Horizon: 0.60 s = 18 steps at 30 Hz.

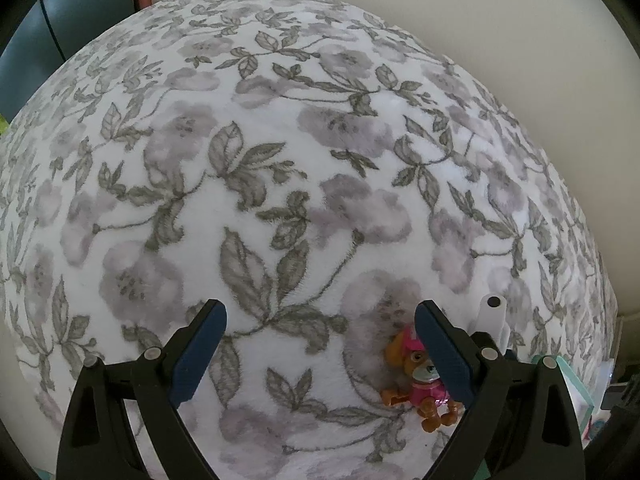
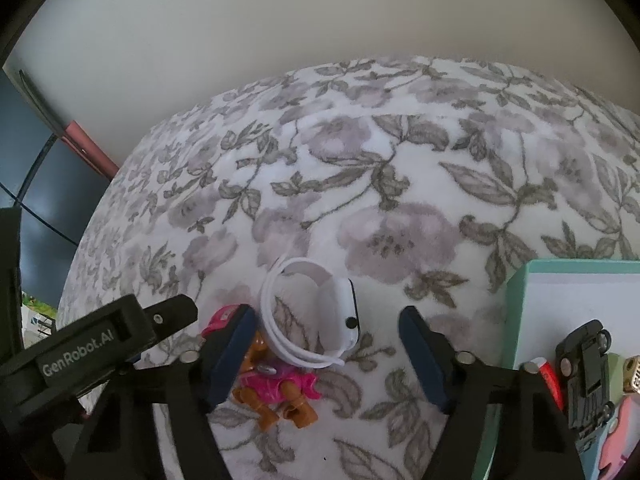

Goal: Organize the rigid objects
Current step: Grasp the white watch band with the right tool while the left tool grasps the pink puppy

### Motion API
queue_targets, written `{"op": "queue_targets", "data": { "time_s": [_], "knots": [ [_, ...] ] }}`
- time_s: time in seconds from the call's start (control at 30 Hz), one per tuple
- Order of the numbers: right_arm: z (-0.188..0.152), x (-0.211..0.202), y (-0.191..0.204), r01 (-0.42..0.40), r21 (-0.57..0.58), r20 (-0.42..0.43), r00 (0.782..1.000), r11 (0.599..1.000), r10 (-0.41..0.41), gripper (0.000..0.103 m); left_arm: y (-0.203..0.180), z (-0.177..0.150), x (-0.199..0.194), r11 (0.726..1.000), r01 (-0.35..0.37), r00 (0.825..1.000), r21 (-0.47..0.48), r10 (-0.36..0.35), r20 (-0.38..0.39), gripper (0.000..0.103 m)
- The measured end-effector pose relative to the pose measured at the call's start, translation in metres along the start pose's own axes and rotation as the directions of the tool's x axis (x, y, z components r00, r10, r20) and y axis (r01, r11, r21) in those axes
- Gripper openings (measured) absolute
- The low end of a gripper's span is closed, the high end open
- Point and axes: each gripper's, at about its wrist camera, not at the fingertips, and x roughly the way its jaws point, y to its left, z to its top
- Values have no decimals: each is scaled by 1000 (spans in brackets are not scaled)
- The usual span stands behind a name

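A brown toy dog in pink lies on the floral blanket, just inside my left gripper's right finger. My left gripper is open and empty above the blanket. In the right wrist view the toy dog lies by the left finger of my right gripper, which is open and empty. A white smartwatch with a looped band lies between and just beyond the right gripper's fingers. The watch's edge also shows in the left wrist view. The left gripper's body shows at the left.
A teal-rimmed box stands at the right with a black toy car, a red item and other small toys inside. Its corner shows in the left wrist view. A pale wall stands behind the blanket.
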Motion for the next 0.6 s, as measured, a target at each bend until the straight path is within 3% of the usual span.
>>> {"op": "queue_targets", "data": {
  "time_s": [0.23, 0.6],
  "knots": [
    [-1, 2, 1, -48, 26, -16, 999, 998, 49, 55, -1, 0, 0, 1000, 9, 1000, 13, -9, -6, 95],
    [-2, -3, -5, -47, 57, -22, 999, 997, 49, 54, -7, 0, -3, 999, 40, 999, 37, -40, -4, 95]
  ]
}}
